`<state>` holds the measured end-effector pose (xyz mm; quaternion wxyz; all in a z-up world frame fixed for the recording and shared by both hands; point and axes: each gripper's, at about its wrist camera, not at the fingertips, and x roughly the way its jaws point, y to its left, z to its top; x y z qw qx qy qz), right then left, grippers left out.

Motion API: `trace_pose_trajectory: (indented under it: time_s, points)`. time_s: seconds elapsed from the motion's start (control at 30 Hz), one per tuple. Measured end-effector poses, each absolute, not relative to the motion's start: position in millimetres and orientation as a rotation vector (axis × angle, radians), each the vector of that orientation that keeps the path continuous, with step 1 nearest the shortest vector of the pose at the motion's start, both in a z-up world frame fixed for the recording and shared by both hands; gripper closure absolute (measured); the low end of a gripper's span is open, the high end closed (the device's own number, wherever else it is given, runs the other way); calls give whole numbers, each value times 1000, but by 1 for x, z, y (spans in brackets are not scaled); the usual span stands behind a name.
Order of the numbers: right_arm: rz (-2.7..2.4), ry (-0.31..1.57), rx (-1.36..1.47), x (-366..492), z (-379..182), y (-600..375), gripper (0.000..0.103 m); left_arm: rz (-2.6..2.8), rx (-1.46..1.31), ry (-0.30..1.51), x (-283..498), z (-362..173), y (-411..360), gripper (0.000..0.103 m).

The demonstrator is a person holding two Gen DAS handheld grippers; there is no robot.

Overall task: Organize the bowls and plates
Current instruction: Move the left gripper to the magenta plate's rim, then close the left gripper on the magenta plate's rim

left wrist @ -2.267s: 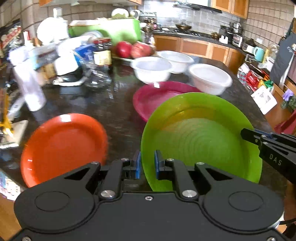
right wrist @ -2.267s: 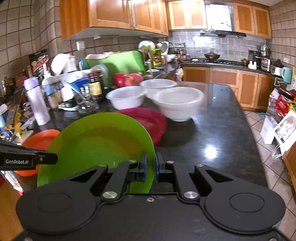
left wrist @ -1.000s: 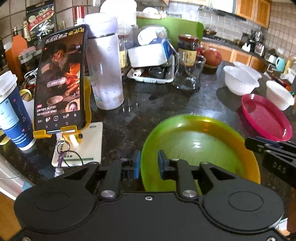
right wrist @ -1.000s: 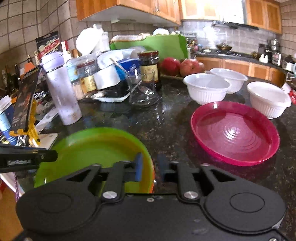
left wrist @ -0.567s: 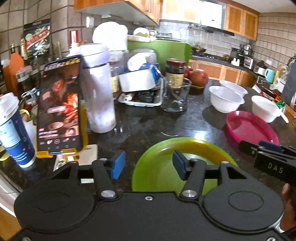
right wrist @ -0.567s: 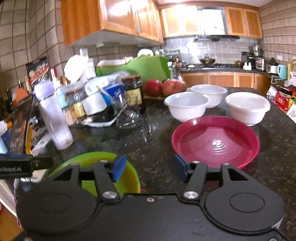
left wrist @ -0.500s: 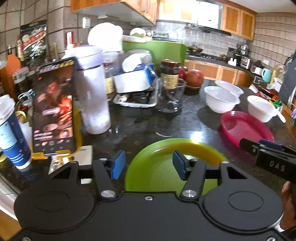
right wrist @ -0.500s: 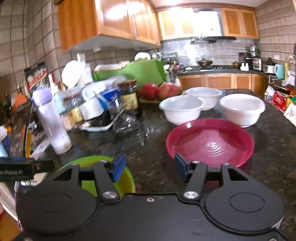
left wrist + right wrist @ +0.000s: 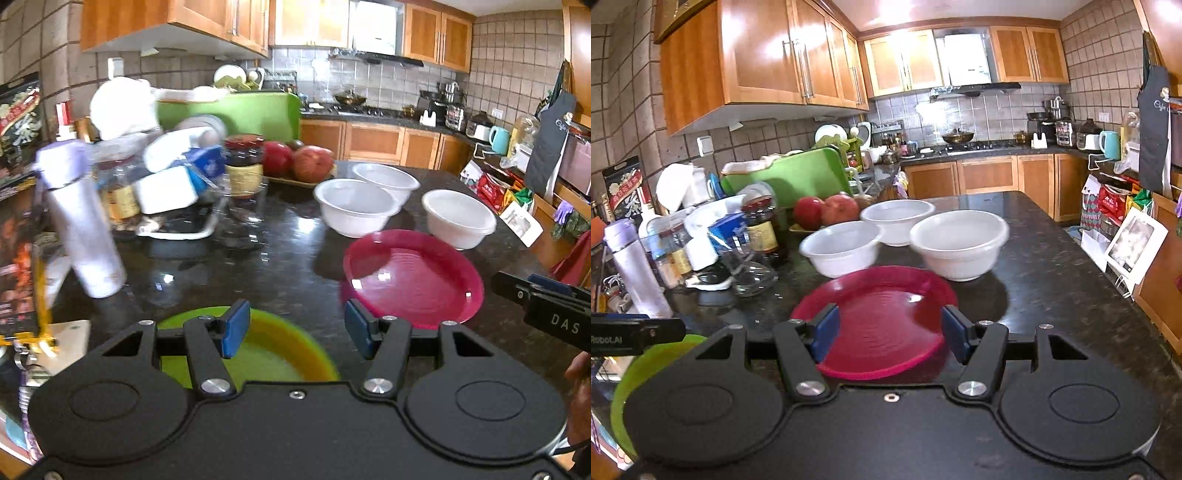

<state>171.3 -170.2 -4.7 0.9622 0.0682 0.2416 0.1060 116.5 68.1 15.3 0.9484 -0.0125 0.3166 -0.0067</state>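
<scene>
A green plate (image 9: 273, 350) lies on the dark counter with an orange rim showing under it; it also shows at the lower left of the right wrist view (image 9: 639, 369). My left gripper (image 9: 295, 332) is open and empty above its far edge. A magenta plate (image 9: 413, 277) lies to the right. My right gripper (image 9: 888, 334) is open and empty, with its jaws either side of the magenta plate's (image 9: 882, 325) near part. Three white bowls (image 9: 842, 247) (image 9: 897, 219) (image 9: 960, 242) stand behind that plate.
Clutter fills the counter's left: a white bottle (image 9: 81, 229), a jar (image 9: 243, 162), a glass (image 9: 750, 269), a tray of boxes (image 9: 170, 206), a phone on a stand (image 9: 22, 266). Red fruit (image 9: 827, 210) and a green board (image 9: 790, 181) are behind. The counter edge runs along the right (image 9: 1108, 295).
Both grippers let go of the green plate, which now lies over the orange one. Both have swung right toward the magenta plate, and the right gripper now straddles it.
</scene>
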Motion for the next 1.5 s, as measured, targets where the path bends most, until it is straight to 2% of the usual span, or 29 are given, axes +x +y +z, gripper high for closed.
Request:
trace_pose_trajectory:
  time_s: [0.3, 0.67, 0.87, 1.03, 1.13, 1.4, 1.5]
  points:
    - [274, 540, 111, 215, -17, -212, 40, 7, -43, 690, 157, 7, 17, 41]
    - [333, 672, 131, 278, -40, -205, 43, 118, -9, 777, 196, -13, -2, 42]
    - [334, 725, 129, 300, -49, -197, 54, 121, -22, 842, 217, -23, 3, 58]
    - [334, 759, 127, 314, -54, -194, 72, 116, -34, 874, 233, -29, 6, 67]
    - [325, 767, 121, 322, -56, -193, 72, 111, -41, 886, 240, -31, 9, 71]
    - [337, 770, 98, 335, -58, -185, 73, 114, -45, 909, 256, -37, 13, 71]
    - [349, 770, 98, 334, -58, -184, 78, 100, -51, 923, 259, -40, 13, 72]
